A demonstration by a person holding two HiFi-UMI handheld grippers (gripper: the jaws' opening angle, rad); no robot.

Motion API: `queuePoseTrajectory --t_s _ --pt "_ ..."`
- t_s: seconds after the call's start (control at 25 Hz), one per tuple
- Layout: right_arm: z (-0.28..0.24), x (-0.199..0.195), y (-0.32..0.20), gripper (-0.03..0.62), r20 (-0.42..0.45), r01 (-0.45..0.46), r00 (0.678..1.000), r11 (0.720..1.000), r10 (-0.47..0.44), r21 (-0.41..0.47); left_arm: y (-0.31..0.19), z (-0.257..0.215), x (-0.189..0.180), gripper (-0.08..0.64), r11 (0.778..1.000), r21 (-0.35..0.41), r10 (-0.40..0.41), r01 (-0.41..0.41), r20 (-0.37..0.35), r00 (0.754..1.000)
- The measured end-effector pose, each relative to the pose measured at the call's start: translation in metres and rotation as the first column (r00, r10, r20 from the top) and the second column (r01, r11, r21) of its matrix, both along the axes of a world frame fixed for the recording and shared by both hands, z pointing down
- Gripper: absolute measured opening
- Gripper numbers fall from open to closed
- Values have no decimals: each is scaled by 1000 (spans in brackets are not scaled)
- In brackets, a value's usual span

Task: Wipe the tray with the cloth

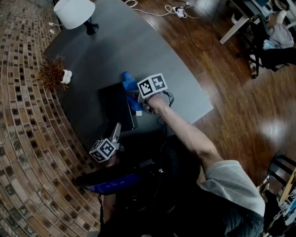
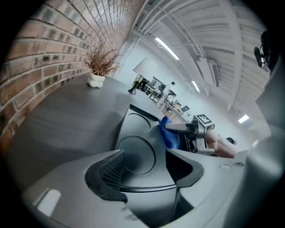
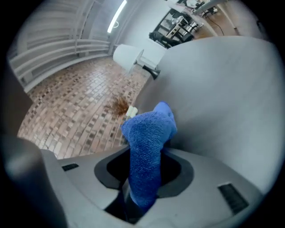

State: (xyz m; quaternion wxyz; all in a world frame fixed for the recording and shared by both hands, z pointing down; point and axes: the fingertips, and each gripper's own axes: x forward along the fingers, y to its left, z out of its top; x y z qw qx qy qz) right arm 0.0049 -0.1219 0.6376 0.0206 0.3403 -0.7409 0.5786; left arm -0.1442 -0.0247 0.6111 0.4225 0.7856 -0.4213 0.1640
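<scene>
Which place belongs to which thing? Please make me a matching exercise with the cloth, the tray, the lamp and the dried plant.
1 cloth
2 tray
3 lamp
4 dried plant

A far end of the table
B in the right claw
C beside the brick wall
D flat before the left claw

Pairs: 1-B; 2-D; 3-A; 4-C

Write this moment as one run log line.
tray: on table | left gripper: open, at tray's near edge | right gripper: shut on cloth | cloth: blue, by tray's right edge
</scene>
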Motion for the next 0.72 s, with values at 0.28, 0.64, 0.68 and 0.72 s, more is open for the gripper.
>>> queuePoseTrajectory --t_s 0.28,0.64,0.68,0.72 --pt "1 -23 107 149 43 -50 998 992 45 119 -5 0 1 278 999 39 -13 12 28 1000" --pt "-57 -18 105 147 -129 33 991 905 24 424 0 1 1 276 999 43 -8 7 36 999" --pt "-60 -27 117 147 -132 94 990 903 -42 419 0 2 1 276 999 43 -6 4 37 999" --pt "-58 -39 133 147 -129 176 982 904 -136 390 0 2 2 276 999 43 -4 2 38 999"
